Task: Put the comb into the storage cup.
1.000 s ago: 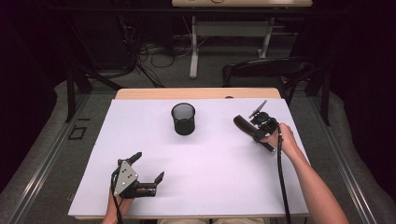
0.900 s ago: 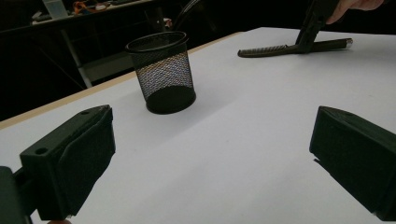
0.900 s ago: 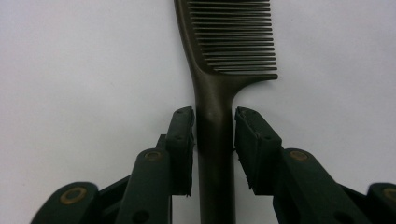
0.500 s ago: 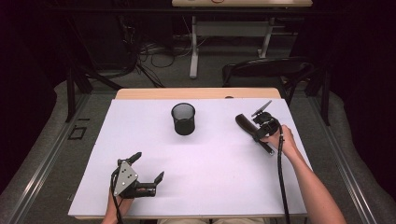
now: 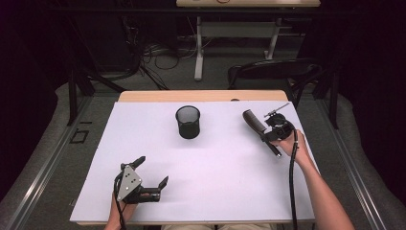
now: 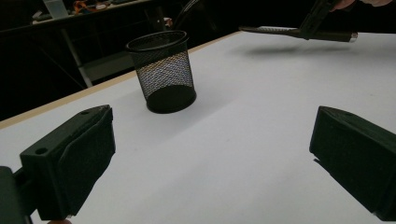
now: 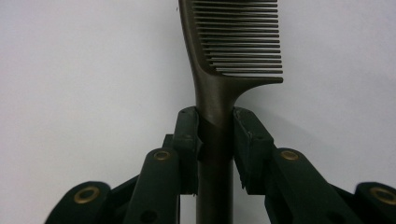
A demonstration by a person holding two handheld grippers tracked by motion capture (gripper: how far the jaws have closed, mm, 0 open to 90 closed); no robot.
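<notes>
A dark comb [image 5: 254, 122] is clamped by its handle in my right gripper [image 5: 269, 135], whose jaws have just been closing on it. It hangs a little above the white sheet at the right. In the right gripper view both pads press the handle of the comb [image 7: 233, 42], teeth pointing away from my right gripper [image 7: 215, 126]. A black mesh cup [image 5: 187, 122] stands upright at the table's middle back. My left gripper [image 5: 153, 170] rests open near the front left edge. Its view shows the mesh cup [image 6: 163, 70] ahead of my left gripper [image 6: 210, 154], and the comb [image 6: 289, 31] farther off.
A white sheet [image 5: 215, 167] covers the wooden table [image 5: 201, 96]. A dark chair [image 5: 273, 72] stands behind the table's far right corner, and desk legs and cables lie on the floor beyond it.
My right gripper and the comb have shifted slightly to the right. The left gripper and the mesh cup have not moved.
</notes>
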